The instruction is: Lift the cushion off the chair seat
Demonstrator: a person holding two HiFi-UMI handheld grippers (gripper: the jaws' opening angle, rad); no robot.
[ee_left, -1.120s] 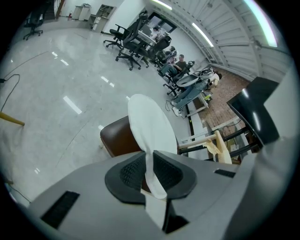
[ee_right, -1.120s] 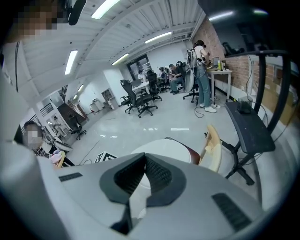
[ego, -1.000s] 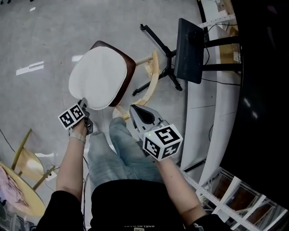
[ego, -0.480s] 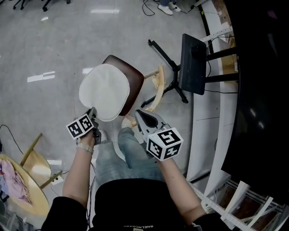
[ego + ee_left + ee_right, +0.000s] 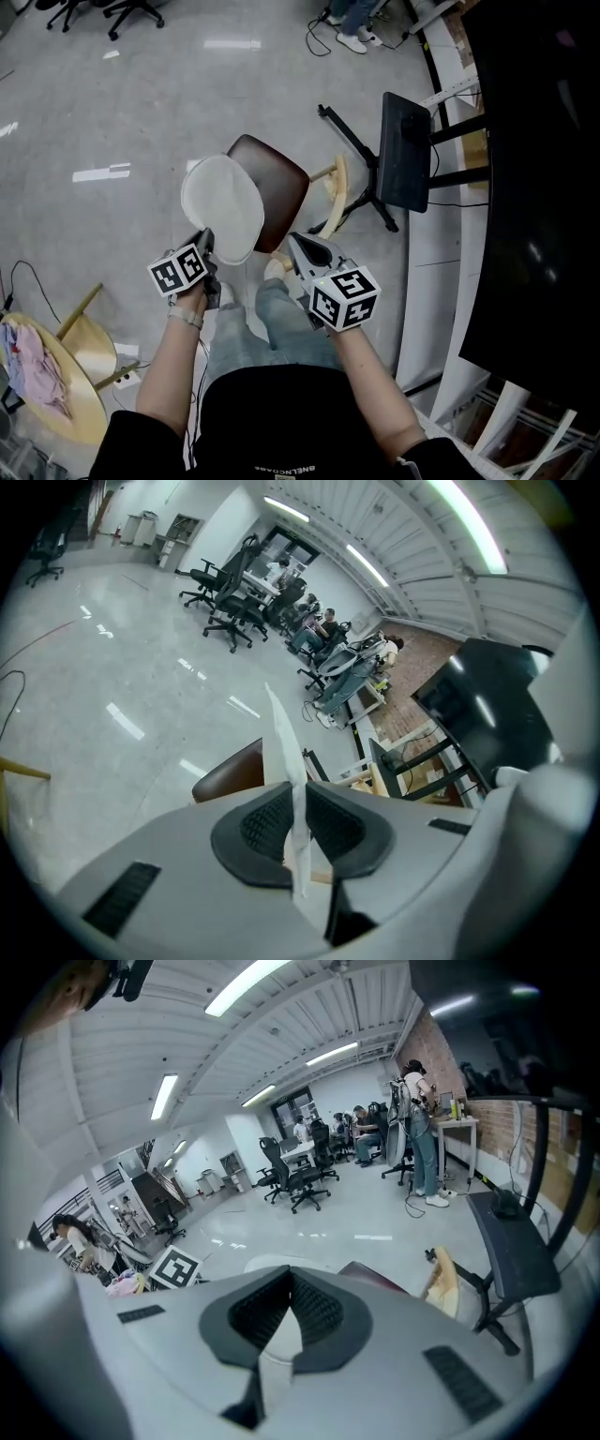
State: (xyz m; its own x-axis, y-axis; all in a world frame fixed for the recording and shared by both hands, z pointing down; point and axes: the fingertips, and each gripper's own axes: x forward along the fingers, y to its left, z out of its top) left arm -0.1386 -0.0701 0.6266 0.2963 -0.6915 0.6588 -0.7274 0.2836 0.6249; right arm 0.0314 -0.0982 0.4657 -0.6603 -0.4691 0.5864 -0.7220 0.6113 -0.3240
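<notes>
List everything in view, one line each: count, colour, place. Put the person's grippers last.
cushion: one, white, tilted up off the seat, near edge clamped in the left gripper
chair: one, dark brown seat, pale wooden back, centre floor
monitor: one, black, on a stand right of the chair
round table: one, pale wood, lower left
cloth: one, pink, on the round table
office chairs: several, black, far across the floor
left gripper: one, grey, shut on the cushion
right gripper: one, grey, shut, empty
</notes>
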